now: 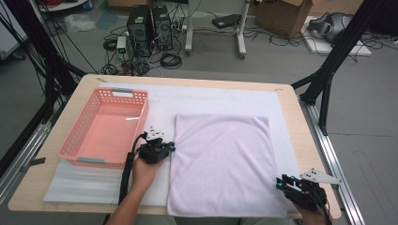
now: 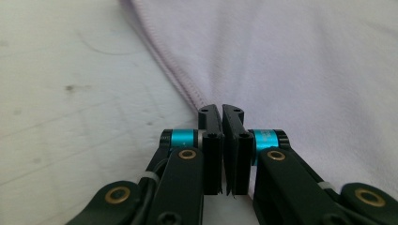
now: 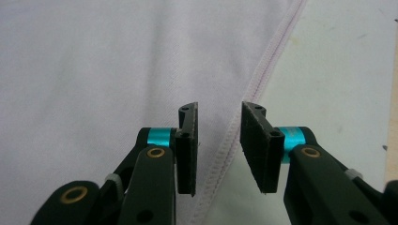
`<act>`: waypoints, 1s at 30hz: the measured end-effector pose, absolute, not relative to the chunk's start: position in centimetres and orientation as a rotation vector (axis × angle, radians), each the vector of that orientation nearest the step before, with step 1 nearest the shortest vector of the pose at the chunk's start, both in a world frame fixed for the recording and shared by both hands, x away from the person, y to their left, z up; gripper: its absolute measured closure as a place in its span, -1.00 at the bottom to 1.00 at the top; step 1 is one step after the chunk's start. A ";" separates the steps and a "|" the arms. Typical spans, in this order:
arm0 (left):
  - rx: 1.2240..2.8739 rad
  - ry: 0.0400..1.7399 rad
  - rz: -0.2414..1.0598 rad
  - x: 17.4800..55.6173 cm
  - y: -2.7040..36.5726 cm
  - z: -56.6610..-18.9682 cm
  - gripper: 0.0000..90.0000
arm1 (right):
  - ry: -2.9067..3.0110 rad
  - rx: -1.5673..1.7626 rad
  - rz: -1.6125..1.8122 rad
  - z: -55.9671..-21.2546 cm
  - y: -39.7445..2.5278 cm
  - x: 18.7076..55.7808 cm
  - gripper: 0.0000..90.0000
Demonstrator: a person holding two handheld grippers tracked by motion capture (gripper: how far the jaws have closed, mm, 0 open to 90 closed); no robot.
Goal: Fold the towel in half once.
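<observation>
Now the lilac towel (image 1: 220, 164) is lying flat on white padding (image 1: 94, 185), its hems stitched, beside a pink slotted basket (image 1: 75, 140), seemingly holding nothing. Left gripper (image 2: 221, 112) is pressing together at the hem; right gripper (image 3: 218, 117) is gaping astride the opposite hem.

The pale lilac rectangular terry towel (image 1: 220, 164) lies spread flat on the desk, opened out in 1 layer, long sides running away from the person. Its surface is smooth, with only faint soft ripples. A stitched hem (image 3: 263, 79) runs along each edge. The near edge reaches almost to the desk's front, and the left edge sits just right of centre.
</observation>
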State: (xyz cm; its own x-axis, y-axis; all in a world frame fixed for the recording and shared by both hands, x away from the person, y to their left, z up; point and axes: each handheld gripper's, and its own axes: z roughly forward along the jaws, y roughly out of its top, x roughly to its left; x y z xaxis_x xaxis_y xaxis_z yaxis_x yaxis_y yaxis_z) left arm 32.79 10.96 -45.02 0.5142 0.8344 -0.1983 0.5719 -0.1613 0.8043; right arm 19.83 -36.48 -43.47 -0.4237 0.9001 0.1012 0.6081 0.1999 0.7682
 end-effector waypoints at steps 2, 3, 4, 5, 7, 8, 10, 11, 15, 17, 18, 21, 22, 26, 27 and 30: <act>1.883 1.174 0.360 32.9 10.9 -45.2 0.75 | 2.106 1.409 1.081 -43.4 -36.5 20.1 0.48; 1.877 1.176 0.350 32.8 10.8 -45.2 0.57 | 2.101 1.408 1.079 -43.4 -36.5 20.3 0.47; 1.863 1.188 0.337 32.8 10.8 -45.2 0.48 | 2.093 1.416 1.079 -43.4 -36.5 20.5 0.47; 1.852 1.202 0.321 32.8 10.9 -45.1 0.35 | 2.087 1.418 1.072 -43.4 -36.5 20.7 0.46; 1.843 1.207 0.299 32.8 11.0 -45.1 0.22 | 2.072 1.434 1.055 -43.5 -36.6 21.4 0.46; 1.840 1.206 0.291 32.6 10.9 -45.1 0.20 | 2.064 1.446 1.051 -43.5 -36.6 21.7 0.47; 1.845 1.195 0.282 32.3 10.9 -45.1 0.16 | 2.058 1.468 1.047 -43.8 -36.5 22.6 0.47; 1.845 1.191 0.275 32.2 10.9 -45.1 0.15 | 2.062 1.480 1.045 -43.9 -36.4 23.0 0.49; 1.839 1.182 0.272 32.1 11.0 -45.3 0.15 | 2.057 1.483 1.002 -44.4 -35.8 25.0 0.74; 1.833 1.180 0.268 32.1 11.0 -45.3 0.15 | 2.070 1.482 0.994 -44.6 -35.5 25.7 0.91; 1.832 1.178 0.266 32.1 11.0 -45.3 0.15 | 2.063 1.481 0.971 -44.5 -35.5 25.9 0.94; 1.839 1.169 0.254 32.0 11.0 -45.3 0.13 | 2.036 1.507 0.930 -44.3 -35.6 25.6 0.90; 1.835 1.170 0.250 32.0 10.9 -45.3 0.11 | 2.034 1.507 0.928 -44.3 -35.8 25.5 0.72; 1.833 1.165 0.245 31.6 10.9 -45.3 0.06 | 1.995 1.571 1.036 -44.1 -36.6 24.7 0.37; 1.832 1.167 0.244 31.5 11.0 -45.4 0.06 | 2.005 1.578 1.043 -44.2 -36.6 24.6 0.36; 1.832 1.156 0.240 31.1 11.0 -45.4 0.04 | 2.056 1.547 1.007 -44.6 -36.1 24.4 0.37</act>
State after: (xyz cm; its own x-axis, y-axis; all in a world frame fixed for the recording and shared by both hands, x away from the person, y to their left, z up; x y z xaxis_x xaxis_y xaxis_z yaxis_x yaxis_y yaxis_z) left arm 31.11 10.97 -45.40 0.5387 0.7912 -0.2894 0.6106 -0.1299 0.7812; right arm 24.39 -36.07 -44.61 -0.3245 0.9384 0.1190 0.6692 0.1389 0.7299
